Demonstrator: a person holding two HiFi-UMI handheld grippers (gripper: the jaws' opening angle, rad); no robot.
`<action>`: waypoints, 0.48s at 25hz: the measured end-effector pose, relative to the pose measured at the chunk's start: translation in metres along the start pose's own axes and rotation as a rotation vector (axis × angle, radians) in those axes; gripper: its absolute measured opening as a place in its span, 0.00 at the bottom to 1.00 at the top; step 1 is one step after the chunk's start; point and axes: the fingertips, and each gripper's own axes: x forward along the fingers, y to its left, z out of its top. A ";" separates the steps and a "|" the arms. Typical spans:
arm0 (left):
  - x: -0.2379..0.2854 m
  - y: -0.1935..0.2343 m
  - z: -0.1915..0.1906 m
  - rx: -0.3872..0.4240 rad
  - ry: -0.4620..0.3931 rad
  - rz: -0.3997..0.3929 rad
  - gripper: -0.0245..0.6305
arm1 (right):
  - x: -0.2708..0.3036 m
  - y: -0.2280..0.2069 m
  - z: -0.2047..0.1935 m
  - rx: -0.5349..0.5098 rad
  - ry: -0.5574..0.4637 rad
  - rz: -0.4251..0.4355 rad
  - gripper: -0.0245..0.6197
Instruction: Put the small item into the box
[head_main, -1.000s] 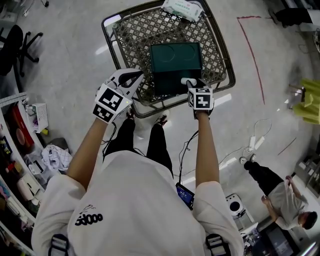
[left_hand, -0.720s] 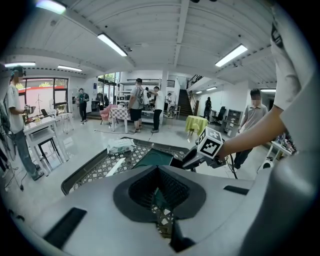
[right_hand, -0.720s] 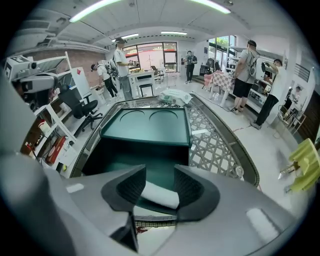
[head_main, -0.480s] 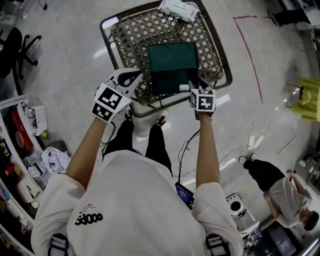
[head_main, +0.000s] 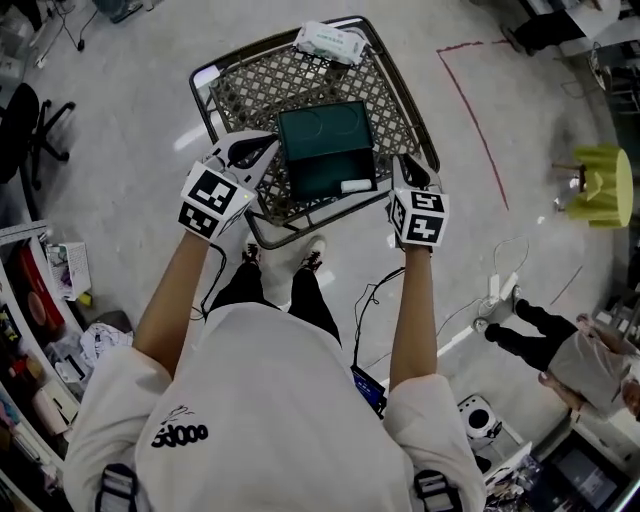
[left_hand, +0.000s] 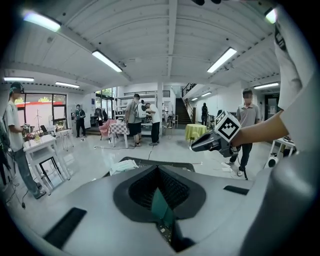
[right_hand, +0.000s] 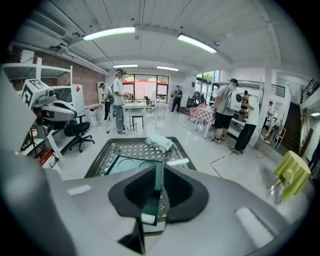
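Glossy grey floor of a large hall lies under a lattice table (head_main: 262, 230), and the green box (head_main: 322, 145) stands open on the table. The small white item (head_main: 355, 186) lies inside the box, on its bottom, at the near right corner. Nothing holds it.

The right gripper (head_main: 411, 172) hovers just beside the right wall of the box, outside it. Its fingers (right_hand: 131, 191) stand a little apart with nothing clamped; through the narrow gap one sees only the box and the item below. The left gripper (head_main: 254, 152) hangs near the left wall of the box, also outside. Its fingers (left_hand: 141, 188) look closed together at the tips and carry nothing.

A white packet (head_main: 330, 42) rests on the table edge beyond the far side of the box.

By my judgement the task is practically done: the item is in the box and free. What is left seems only to draw both grippers away from the box.
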 end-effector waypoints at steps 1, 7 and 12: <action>-0.001 0.002 0.009 0.008 -0.017 0.004 0.05 | -0.010 -0.002 0.013 -0.005 -0.031 -0.010 0.12; -0.013 0.011 0.063 0.052 -0.109 0.016 0.05 | -0.067 -0.003 0.076 -0.033 -0.177 -0.052 0.06; -0.027 0.012 0.102 0.087 -0.182 0.014 0.05 | -0.108 0.000 0.117 -0.038 -0.276 -0.081 0.05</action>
